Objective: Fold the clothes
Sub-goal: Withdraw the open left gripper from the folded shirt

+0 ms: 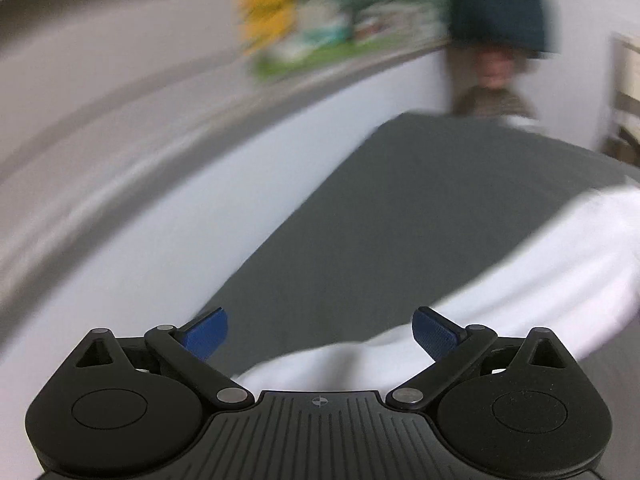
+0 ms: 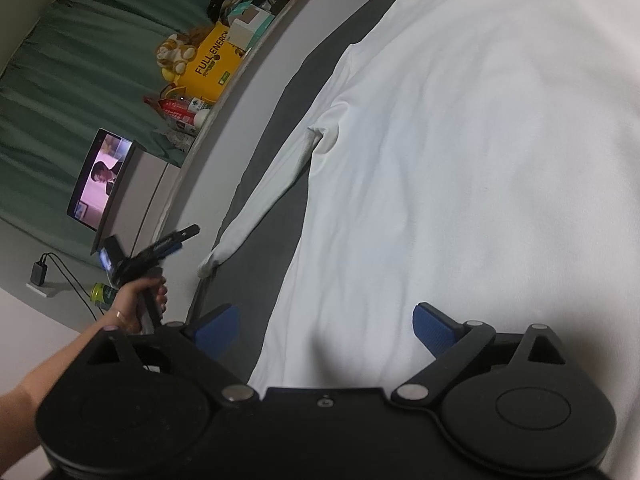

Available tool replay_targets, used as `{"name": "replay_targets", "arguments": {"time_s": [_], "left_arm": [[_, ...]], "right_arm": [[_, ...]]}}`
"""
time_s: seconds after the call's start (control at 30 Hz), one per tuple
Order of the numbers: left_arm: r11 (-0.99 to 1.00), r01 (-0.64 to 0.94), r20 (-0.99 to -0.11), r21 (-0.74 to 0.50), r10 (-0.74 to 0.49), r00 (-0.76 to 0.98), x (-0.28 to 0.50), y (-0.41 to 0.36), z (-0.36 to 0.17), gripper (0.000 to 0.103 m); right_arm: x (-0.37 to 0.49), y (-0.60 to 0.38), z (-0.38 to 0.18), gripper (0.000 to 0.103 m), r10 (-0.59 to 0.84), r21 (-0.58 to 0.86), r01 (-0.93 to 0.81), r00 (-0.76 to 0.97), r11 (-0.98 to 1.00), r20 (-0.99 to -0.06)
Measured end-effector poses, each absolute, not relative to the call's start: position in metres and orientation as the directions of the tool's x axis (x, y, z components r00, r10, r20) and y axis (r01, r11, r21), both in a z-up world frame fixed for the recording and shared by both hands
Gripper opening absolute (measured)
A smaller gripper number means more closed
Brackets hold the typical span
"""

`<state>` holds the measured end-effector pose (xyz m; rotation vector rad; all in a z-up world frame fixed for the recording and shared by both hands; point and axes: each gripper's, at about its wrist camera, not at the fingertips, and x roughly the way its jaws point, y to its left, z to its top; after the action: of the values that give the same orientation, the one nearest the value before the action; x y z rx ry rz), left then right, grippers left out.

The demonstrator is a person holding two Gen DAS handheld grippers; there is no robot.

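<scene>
We see the white shirt (image 2: 460, 160) spread flat on the dark bed (image 2: 272, 216), body ahead of the right gripper (image 2: 324, 328), whose jaws stand released. Its sleeve (image 2: 264, 200) runs lengthwise toward the left gripper (image 1: 320, 330), the nearer one, jaws released and empty.

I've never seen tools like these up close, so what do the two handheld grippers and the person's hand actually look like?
Each is a matte black plastic body with two round discs, ribbed centre, silver pivot pins and linkage bars ending in blue textured finger pads. The left gripper and right gripper look alike. In the right wrist view the left hand wears a thin ring; its forearm is bare, with no sleeve.
</scene>
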<state>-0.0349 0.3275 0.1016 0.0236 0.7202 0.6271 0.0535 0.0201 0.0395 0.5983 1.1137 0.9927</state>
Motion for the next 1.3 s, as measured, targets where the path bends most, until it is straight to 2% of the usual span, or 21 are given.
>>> {"name": "replay_targets", "arguments": {"time_s": [0.1,0.2,0.23,0.33,0.4,0.73,1.07,1.17,1.3], "left_arm": [[0.818,-0.281,-0.588,0.501,0.560,0.583,-0.032,0.273,0.088,0.100],[0.724,-0.077,-0.579,0.685,0.606,0.546,-0.029,0.230,0.068,0.099],[0.680,-0.018,-0.569,0.733,0.627,0.532,-0.027,0.217,0.061,0.097],[0.603,0.020,-0.527,0.797,0.679,0.511,-0.016,0.198,0.045,0.086],[0.540,0.054,-0.489,0.840,0.710,0.507,-0.006,0.189,0.032,0.073],[0.332,0.274,-0.430,0.903,0.712,0.555,0.020,0.156,0.014,0.072],[0.193,0.364,-0.376,0.911,0.750,0.544,0.026,0.147,0.000,0.073],[0.222,0.386,-0.400,0.895,0.782,0.478,0.016,0.166,0.002,0.073],[0.323,0.400,-0.486,0.858,0.761,0.430,-0.014,0.181,0.013,0.073]], "right_arm": [[0.053,0.020,0.040,0.096,0.884,0.814,-0.353,0.109,0.461,-0.454],[0.052,0.020,0.040,0.096,0.883,0.813,-0.353,0.112,0.464,-0.456],[0.052,0.020,0.040,0.096,0.883,0.812,-0.353,0.111,0.464,-0.456],[0.051,0.020,0.040,0.096,0.883,0.812,-0.354,0.111,0.464,-0.456],[0.051,0.020,0.040,0.096,0.883,0.812,-0.354,0.112,0.464,-0.456],[0.053,0.021,0.039,0.098,0.886,0.817,-0.349,0.106,0.458,-0.452],[0.052,0.020,0.039,0.098,0.887,0.820,-0.347,0.106,0.456,-0.449],[0.052,0.020,0.039,0.098,0.887,0.820,-0.346,0.105,0.456,-0.449],[0.052,0.020,0.039,0.098,0.887,0.820,-0.345,0.105,0.456,-0.449]]}}
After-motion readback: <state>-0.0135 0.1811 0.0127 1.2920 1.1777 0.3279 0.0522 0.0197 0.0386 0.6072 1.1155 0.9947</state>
